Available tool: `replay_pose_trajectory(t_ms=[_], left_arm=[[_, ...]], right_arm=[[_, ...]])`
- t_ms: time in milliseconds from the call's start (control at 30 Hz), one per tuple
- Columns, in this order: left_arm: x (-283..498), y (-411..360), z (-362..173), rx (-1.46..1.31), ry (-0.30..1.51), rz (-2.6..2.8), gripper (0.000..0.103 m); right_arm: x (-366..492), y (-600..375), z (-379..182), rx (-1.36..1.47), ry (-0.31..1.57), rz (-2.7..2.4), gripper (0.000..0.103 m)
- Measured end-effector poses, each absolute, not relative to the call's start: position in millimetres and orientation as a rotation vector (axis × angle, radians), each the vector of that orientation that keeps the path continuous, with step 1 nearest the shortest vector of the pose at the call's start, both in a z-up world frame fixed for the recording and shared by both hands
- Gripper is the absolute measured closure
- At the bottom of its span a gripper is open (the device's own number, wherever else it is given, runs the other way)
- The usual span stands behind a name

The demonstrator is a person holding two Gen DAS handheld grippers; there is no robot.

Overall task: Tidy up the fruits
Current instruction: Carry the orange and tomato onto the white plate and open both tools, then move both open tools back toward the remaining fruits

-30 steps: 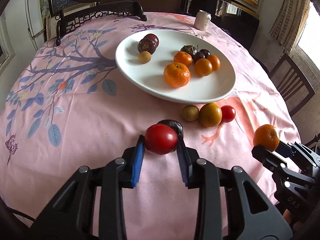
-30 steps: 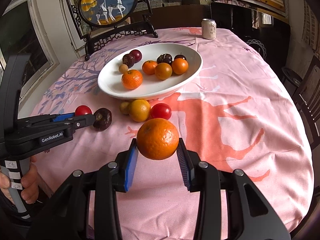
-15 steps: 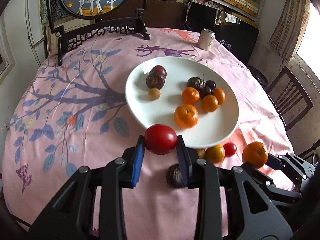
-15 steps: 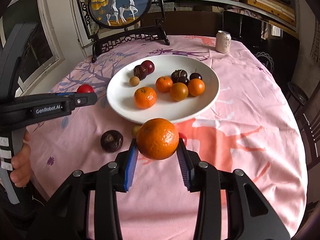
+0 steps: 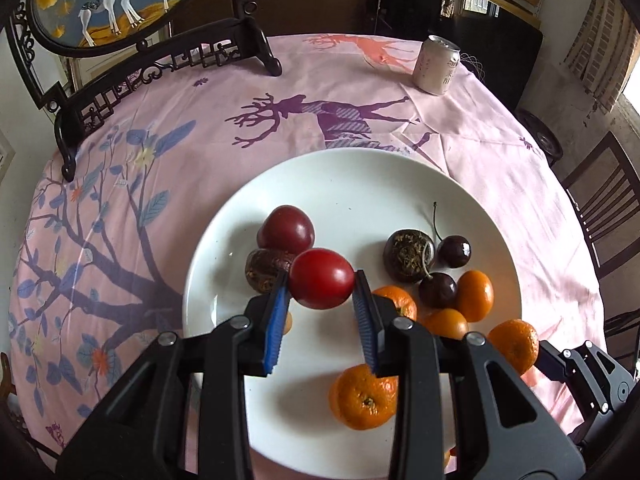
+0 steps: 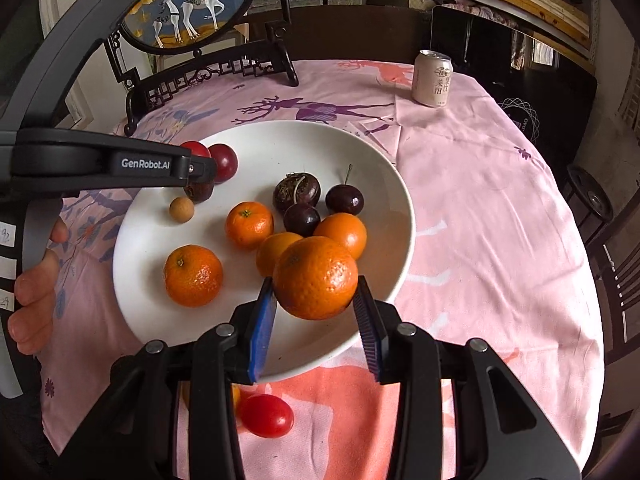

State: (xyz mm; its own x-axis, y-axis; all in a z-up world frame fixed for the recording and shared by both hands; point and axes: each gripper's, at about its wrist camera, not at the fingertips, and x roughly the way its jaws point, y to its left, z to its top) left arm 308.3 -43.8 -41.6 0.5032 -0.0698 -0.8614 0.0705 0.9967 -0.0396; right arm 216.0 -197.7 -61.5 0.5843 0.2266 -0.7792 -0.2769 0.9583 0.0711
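Left wrist view: the left claw [image 5: 322, 306] is closed to about the width of the red tomato [image 5: 322, 279] and grips it between the blue pads. A second ago this claw sat low over the pink cloth with the white plate [image 5: 360, 184] far off at 12 o'clock; now it hangs over the plate's middle, so the carry looks finished and only the release remains. Beyond the tomato, at 11 o'clock, lie a dark red plum [image 5: 286, 229] and a dark wrinkled fruit [image 5: 262, 270], the likely companions for it. At 2 o'clock are a second wrinkled fruit [image 5: 409, 255] and two cherries [image 5: 454, 250]; small oranges sit at 3 o'clock. A mandarin [image 5: 364, 397] rests on the plate at 5 o'clock. The right claw's own fruit pokes in at the 4 o'clock edge.

Right wrist view: the right claw [image 6: 316, 320] is clamped on a large orange [image 6: 316, 278], jaws spread to its width, held over the plate's near rim beside the orange cluster at 12 o'clock. It too has come in from the open tabletop, so both fruits are close to delivery.

Only this view shows a loose tomato [image 6: 266, 416] left on the cloth at 7 o'clock, a task item not yet collected, and the person's hand [image 6: 38, 284] at 9 o'clock. It also shows a small tan fruit [image 6: 181, 209], which the left view mostly hides behind a pad. A drink can [image 6: 433, 78] stands at 1 o'clock
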Motion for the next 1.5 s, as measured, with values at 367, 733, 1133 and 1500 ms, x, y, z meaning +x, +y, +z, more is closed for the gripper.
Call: replay_pose_trajectory(t_ms=[367,733,1133,1500], left_arm=[[290.0,-43.6,-26.1,-0.009,1.005,-0.088,0.036],[139.2,-7.2,-21.3,-0.025,0.865,-0.089,0.013],[88.5,26.5,-49.0,-0.074,0.901,-0.040,0.013],[83.6,21.3,-61.0,-0.050,0.939,-0.050,0.013]], right_arm=[[206.0,-199.8,-46.3,-0.092,0.824,0.250,0.039],[105.7,-223.2,-31.5,-0.010,0.781,0.239,0.014],[80.5,-205.7,-49.7,-0.052,0.821,0.232,0.014],[114.0,-197.8,-84.6,-0.070,0.879,0.294,0.051]])
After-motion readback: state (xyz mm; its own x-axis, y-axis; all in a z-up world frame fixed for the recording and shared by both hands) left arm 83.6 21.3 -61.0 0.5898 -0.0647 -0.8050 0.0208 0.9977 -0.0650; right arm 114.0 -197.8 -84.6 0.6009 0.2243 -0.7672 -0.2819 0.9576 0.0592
